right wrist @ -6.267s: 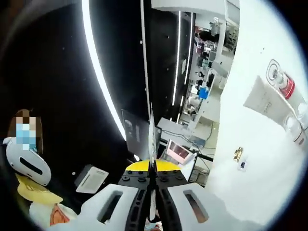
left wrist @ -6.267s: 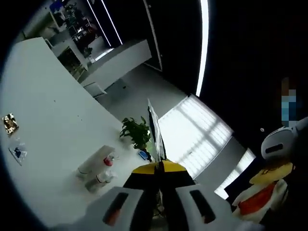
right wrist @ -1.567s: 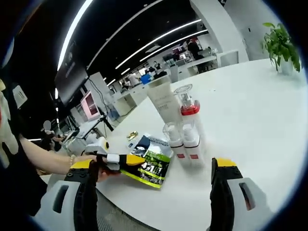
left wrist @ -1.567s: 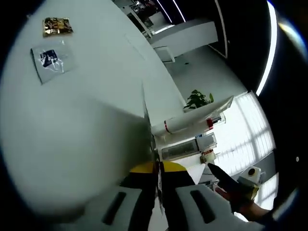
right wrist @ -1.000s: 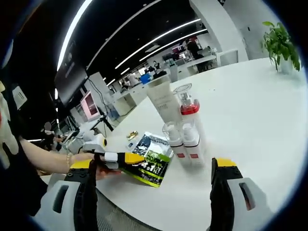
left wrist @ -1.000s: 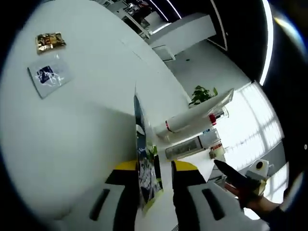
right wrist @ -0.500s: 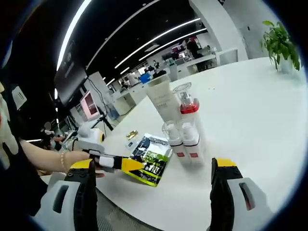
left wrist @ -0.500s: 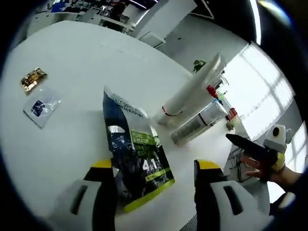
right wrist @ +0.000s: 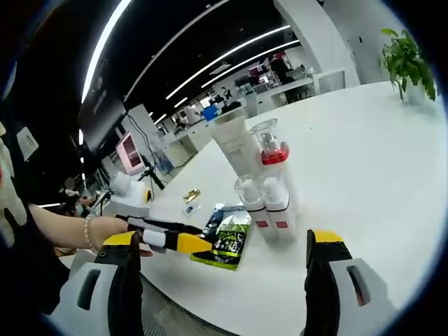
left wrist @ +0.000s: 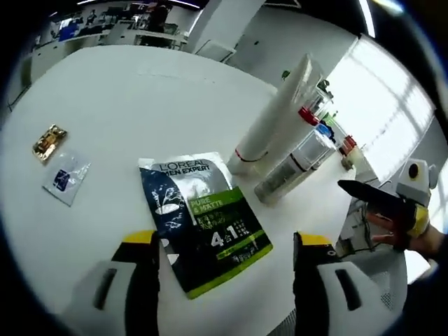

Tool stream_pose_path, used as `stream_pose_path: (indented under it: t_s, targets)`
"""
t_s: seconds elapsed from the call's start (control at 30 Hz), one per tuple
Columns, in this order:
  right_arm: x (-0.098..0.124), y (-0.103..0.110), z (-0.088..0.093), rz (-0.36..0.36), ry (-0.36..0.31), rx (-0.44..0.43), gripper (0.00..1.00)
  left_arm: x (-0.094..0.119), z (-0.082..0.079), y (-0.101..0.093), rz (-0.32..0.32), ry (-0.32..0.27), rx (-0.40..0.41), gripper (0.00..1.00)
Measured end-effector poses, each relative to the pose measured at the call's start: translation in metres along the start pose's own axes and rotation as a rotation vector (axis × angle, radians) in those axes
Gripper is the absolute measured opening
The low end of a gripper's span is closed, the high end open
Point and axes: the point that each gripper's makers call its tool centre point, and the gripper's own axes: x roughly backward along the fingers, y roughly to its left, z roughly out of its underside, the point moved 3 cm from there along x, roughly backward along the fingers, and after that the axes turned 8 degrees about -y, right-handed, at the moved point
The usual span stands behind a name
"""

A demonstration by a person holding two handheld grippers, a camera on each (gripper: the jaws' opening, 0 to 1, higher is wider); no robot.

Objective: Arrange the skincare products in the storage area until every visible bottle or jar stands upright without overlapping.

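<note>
A dark green and blue sachet point(left wrist: 203, 224) lies flat on the white table point(left wrist: 140, 105), between the wide-apart jaws of my left gripper point(left wrist: 225, 241), which is open and holds nothing. Beyond it a white tube point(left wrist: 273, 119) stands on its cap, close beside a pump bottle with a red collar point(left wrist: 306, 119). In the right gripper view the tube point(right wrist: 236, 147), the pump bottle point(right wrist: 269, 150) and two small clear bottles point(right wrist: 264, 204) stand upright in a tight group. My right gripper point(right wrist: 224, 241) is open before them. The left gripper point(right wrist: 175, 241) reaches in by the sachet point(right wrist: 227, 234).
A gold packet point(left wrist: 47, 142) and a small clear packet point(left wrist: 65, 178) lie on the table at the left. A person's hand point(right wrist: 105, 231) holds the left gripper. A potted plant point(right wrist: 404, 59) stands far off. The table's near edge runs under my jaws.
The left gripper was shut on the sachet, held edge-on; it opened, and the sachet now lies flat on the table. The right gripper, shut 6.3 s ago, stays open and still.
</note>
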Motion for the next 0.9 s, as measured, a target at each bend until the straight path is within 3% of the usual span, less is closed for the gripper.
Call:
stream_pose_path:
  t_s: [0.9]
  targets:
    - [-0.001, 0.002, 0.001, -0.007, 0.007, 0.023, 0.99, 0.016, -0.007, 0.001, -0.016, -0.011, -0.113, 0.79]
